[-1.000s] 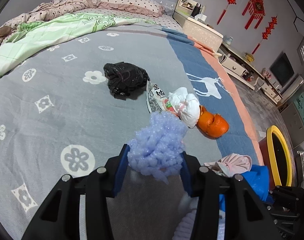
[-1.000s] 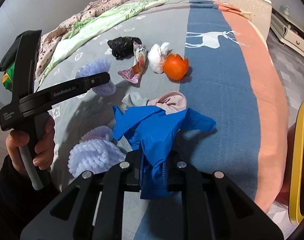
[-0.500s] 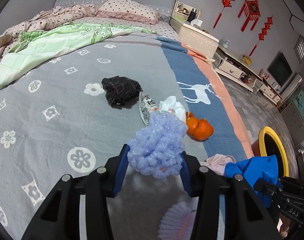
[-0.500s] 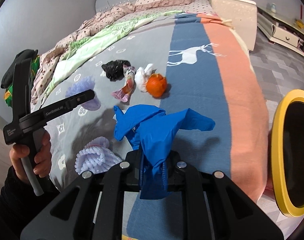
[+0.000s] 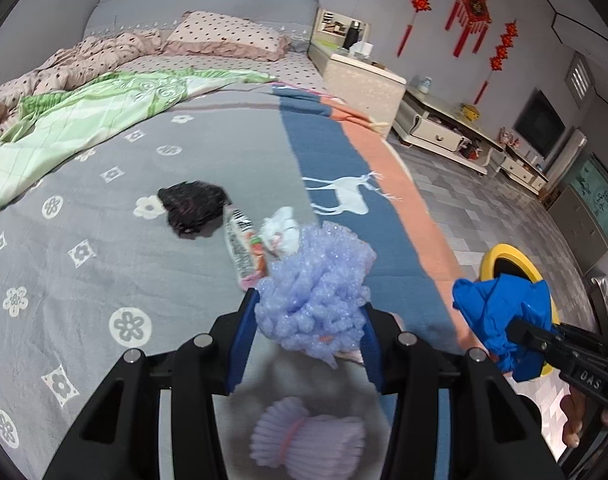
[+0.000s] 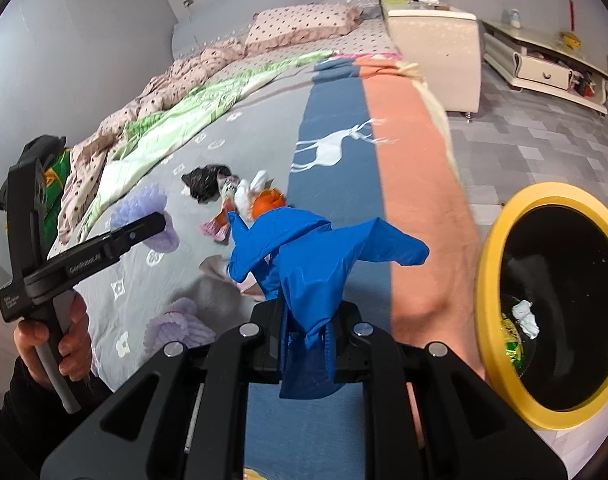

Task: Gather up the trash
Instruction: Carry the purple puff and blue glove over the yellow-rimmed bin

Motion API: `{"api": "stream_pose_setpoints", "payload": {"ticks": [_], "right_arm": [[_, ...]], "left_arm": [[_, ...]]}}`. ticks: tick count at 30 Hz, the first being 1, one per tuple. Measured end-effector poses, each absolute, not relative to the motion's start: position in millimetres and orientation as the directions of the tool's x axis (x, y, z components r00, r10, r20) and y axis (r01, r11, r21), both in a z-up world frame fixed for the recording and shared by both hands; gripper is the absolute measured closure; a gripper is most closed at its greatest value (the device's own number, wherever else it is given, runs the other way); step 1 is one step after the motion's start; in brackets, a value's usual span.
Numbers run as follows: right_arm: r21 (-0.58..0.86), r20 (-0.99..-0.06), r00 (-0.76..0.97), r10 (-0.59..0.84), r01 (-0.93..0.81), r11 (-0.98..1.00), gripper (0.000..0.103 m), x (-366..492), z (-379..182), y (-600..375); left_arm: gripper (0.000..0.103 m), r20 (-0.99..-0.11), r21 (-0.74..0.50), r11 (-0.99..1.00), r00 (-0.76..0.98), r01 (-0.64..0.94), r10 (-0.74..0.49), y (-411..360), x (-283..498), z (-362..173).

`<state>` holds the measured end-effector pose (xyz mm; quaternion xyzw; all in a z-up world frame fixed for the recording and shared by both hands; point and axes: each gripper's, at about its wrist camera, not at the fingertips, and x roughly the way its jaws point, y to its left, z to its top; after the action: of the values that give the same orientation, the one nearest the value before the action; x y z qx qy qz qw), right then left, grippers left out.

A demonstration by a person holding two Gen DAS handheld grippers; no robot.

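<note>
Left hand-held gripper point(image 5: 310, 320) clenches purple foam netting point(image 5: 318, 284); right hand-held gripper point(image 6: 308, 330) pinches a blue glove point(image 6: 304, 256) near the yellow-rimmed bin point(image 6: 488, 304). Bin holds perhaps two scraps; several items remain on the bed point(image 5: 83, 208).

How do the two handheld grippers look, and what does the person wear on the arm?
Both grippers are matte black plastic with silver screws. The left gripper has blue pads inside its fingers; from the right wrist view it shows a grey handle and white lettering. The right gripper also bears white lettering. A dark sleeve covers the left arm.
</note>
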<state>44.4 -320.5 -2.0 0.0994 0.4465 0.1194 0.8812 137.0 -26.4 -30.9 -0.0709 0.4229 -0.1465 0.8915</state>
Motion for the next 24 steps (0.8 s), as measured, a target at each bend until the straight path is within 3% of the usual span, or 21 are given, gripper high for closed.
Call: {"api": "stream_pose_setpoints", "payload": {"ticks": [24], "right_arm": [[0.282,-0.690,0.704,0.167,0.050,0.958,0.089,22,55,-433]], "left_arm": [[0.059,-0.675,-0.230,0.890,0.594,0.393,-0.437,-130,119,20]]}}
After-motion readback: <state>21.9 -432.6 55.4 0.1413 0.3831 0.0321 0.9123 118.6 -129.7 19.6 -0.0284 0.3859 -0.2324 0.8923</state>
